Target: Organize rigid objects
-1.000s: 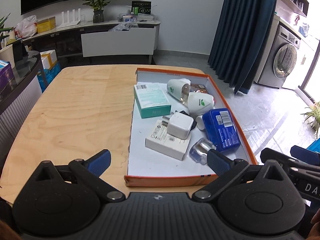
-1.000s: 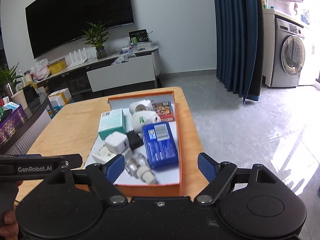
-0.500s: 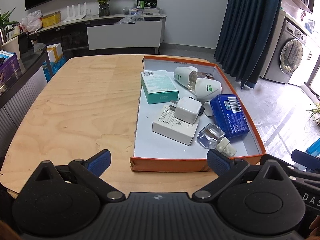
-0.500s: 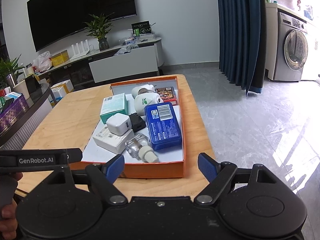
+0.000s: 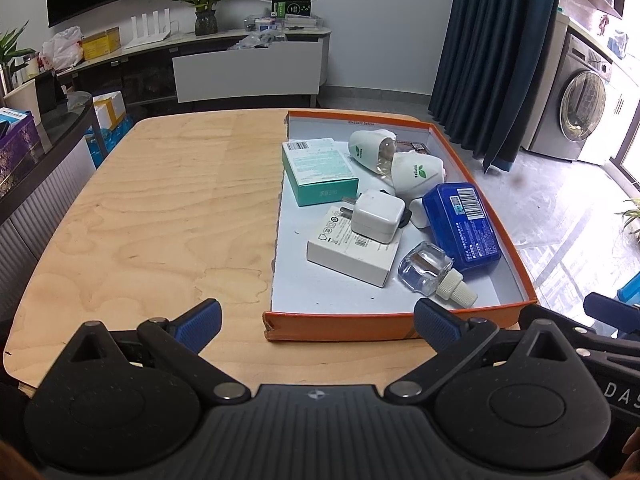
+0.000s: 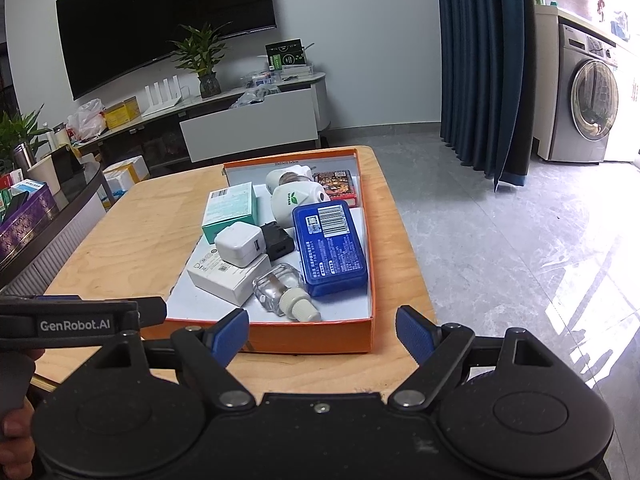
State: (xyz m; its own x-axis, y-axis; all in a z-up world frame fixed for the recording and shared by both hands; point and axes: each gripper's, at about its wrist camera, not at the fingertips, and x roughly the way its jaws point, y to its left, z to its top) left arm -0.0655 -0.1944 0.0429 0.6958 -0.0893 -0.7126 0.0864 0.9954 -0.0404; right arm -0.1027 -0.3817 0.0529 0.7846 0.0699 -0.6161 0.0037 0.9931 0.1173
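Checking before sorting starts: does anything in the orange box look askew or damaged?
The orange box has a torn near-left corner. Inside, a white charger sits tilted on a white carton, and the glass bottle lies on its side.

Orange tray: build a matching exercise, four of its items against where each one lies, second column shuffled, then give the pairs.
All lie in the orange tray.

Items
1. teal box
2. blue case
3. white charger cube
4. clear glass bottle

Places
A. on top of the flat white box
B. along the right wall
C. nearest the front wall, cap toward it
D. far left, by the left wall

Pairs: 1-D, 2-B, 3-A, 4-C
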